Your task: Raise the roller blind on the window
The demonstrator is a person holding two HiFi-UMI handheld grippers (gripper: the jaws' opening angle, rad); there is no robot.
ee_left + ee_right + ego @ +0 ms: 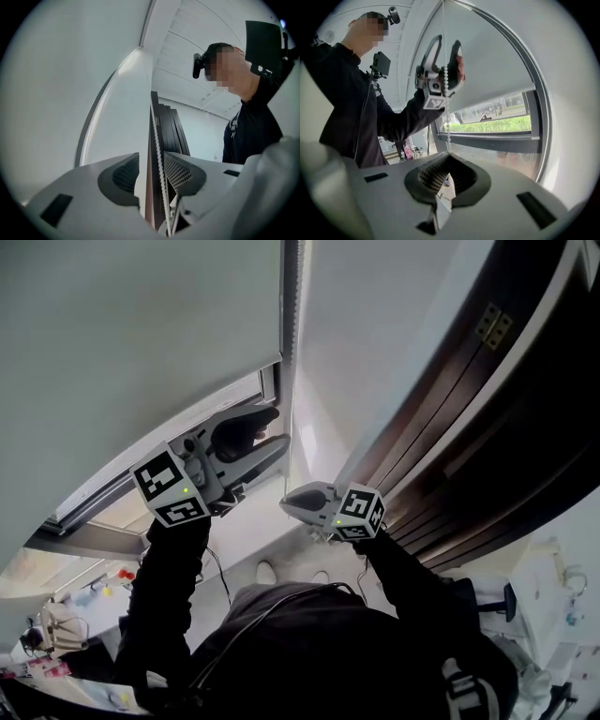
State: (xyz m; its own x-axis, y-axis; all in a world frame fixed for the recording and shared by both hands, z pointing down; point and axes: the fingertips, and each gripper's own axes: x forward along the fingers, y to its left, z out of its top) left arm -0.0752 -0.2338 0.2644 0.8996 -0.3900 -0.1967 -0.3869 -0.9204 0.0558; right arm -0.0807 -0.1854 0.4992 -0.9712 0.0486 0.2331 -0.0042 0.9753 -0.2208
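Left gripper [151, 164] jaws wide, chain [158, 140] loose between them. Right gripper [446, 159] clamped on chain, below blind [497, 70] edge.

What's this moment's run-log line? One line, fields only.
left gripper: open, bead chain between jaws | right gripper: shut on bead chain | roller blind: mostly down

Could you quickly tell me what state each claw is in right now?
Left claw: open, bead chain running loose between its jaws.
Right claw: closed; whether it pinches the chain cannot be told.
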